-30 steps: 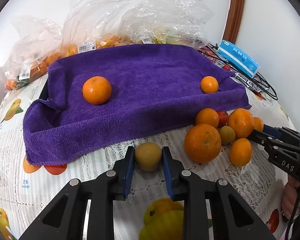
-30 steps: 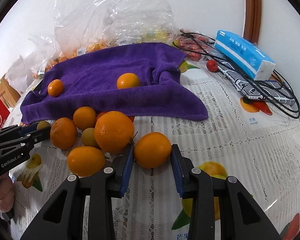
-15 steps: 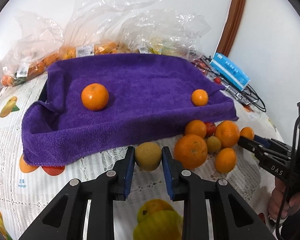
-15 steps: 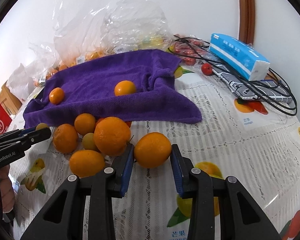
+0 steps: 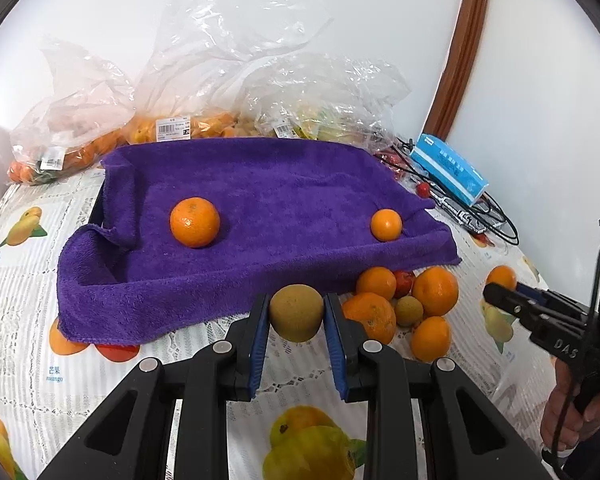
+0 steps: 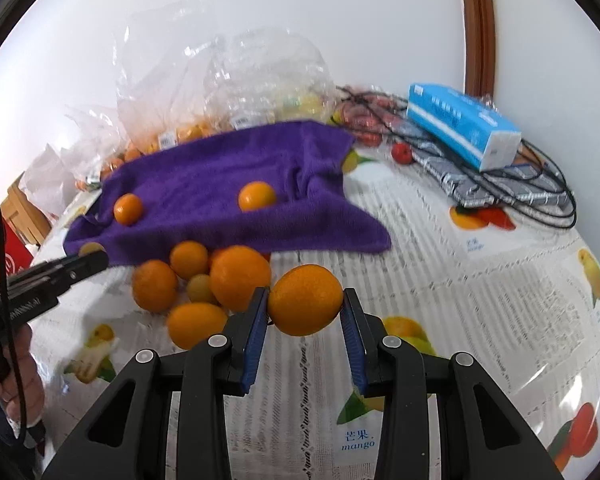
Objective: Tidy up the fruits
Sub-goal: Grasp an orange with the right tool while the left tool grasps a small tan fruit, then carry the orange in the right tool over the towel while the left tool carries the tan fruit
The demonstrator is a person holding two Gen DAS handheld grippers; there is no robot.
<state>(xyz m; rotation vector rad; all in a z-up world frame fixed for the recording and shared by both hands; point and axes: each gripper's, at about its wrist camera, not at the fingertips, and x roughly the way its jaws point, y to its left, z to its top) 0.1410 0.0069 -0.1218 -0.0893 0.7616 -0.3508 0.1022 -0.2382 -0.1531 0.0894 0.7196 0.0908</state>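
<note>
My left gripper (image 5: 296,316) is shut on a yellow-green round fruit (image 5: 296,312), held above the table in front of the purple towel-lined tray (image 5: 240,292). Two oranges lie on the towel, a big one (image 5: 195,222) at left and a small one (image 5: 386,224) at right. My right gripper (image 6: 305,304) is shut on an orange (image 6: 305,299), lifted above the tablecloth. A pile of loose oranges and small fruits (image 6: 204,284) lies left of it, also in the left wrist view (image 5: 404,304). The right gripper shows at the left wrist view's right edge (image 5: 500,292).
Plastic bags of fruit (image 5: 180,128) stand behind the tray. A blue tissue pack (image 6: 460,124), a power strip and black cables (image 6: 500,188) lie at the back right. The table has a fruit-print lace cloth (image 6: 480,280).
Both grippers have risen with their fruits and pulled back from the table. The right view is blurred from motion.
</note>
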